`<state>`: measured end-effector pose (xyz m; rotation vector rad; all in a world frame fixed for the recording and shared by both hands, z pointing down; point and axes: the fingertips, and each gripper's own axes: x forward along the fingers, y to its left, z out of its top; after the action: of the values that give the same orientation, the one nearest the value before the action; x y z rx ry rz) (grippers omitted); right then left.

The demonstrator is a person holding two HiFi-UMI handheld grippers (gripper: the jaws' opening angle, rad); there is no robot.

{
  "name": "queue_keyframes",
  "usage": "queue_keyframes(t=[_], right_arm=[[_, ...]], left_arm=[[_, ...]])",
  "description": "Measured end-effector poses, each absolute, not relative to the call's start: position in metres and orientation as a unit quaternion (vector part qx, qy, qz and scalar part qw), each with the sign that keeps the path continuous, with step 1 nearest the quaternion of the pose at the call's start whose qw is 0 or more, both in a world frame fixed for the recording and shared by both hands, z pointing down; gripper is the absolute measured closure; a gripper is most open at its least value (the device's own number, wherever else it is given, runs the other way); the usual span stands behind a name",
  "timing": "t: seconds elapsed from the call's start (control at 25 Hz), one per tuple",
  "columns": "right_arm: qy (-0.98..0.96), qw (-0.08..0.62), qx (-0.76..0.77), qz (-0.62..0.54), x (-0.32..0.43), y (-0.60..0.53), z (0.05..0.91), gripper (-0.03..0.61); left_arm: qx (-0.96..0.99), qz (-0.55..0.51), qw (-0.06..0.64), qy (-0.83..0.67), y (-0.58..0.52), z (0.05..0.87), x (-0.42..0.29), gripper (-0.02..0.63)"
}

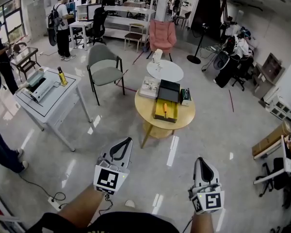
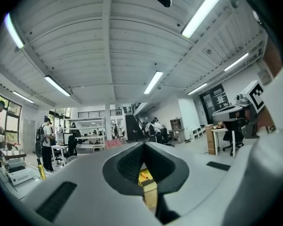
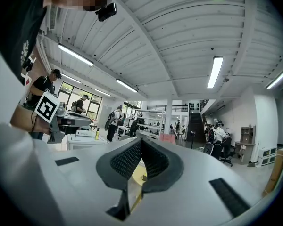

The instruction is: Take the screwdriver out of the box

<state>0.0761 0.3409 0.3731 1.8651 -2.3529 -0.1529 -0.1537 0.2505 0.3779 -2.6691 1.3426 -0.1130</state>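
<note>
- Orange-handled screwdriver [image 1: 165, 106] lies in the open yellow box [image 1: 170, 115], near the middle of the round wooden surface [image 1: 188, 116], well apart from both tongs.
- Step in hand, by my read: the approach; no grasp yet. To do it well: bring one tool in over the near rim of the box, open its tongs before they get to the handle, come down from above and close across the handle, not along it. Spare tool could steady the box wall so it doesn't slide.
- Long axis runs approx toward/away from the person, i.e. near vertical in head view. Which end is the tip: too small to tell.
- Around the box: black case [image 1: 169, 91] just behind it, white box [image 1: 149, 87] to the back-left, small carton [image 1: 185, 96] to the back-right. All close by, so lift straight up.
- L tongs [image 1: 127, 143]: tips together, nothing btwn them; box shows through the gap behind the tips in the left gripper view.
- R tongs [image 1: 201, 163]: fully closed, empty too.
</note>
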Motion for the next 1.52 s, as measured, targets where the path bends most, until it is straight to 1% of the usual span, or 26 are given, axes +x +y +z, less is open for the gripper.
queue_keyframes(t=[0.32,0.64,0.96,1.52], right_arm=[[-0.777,0.067,0.624,-0.053,0.076,0.337,0.367,0.563],[-0.790,0.062,0.607,-0.059,0.067,0.328,0.366,0.563],[-0.789,0.051,0.611,-0.050,0.082,0.316,0.375,0.563],[-0.799,0.047,0.597,-0.046,0.092,0.283,0.379,0.563]], left_arm=[[-0.894,-0.042,0.072,0.441,0.245,0.384,-0.160,0.601],[-0.881,-0.036,0.068,0.467,0.241,0.382,-0.180,0.601],[-0.879,-0.049,0.079,0.467,0.237,0.383,-0.174,0.601],[-0.870,-0.055,0.067,0.485,0.212,0.391,-0.166,0.601]])
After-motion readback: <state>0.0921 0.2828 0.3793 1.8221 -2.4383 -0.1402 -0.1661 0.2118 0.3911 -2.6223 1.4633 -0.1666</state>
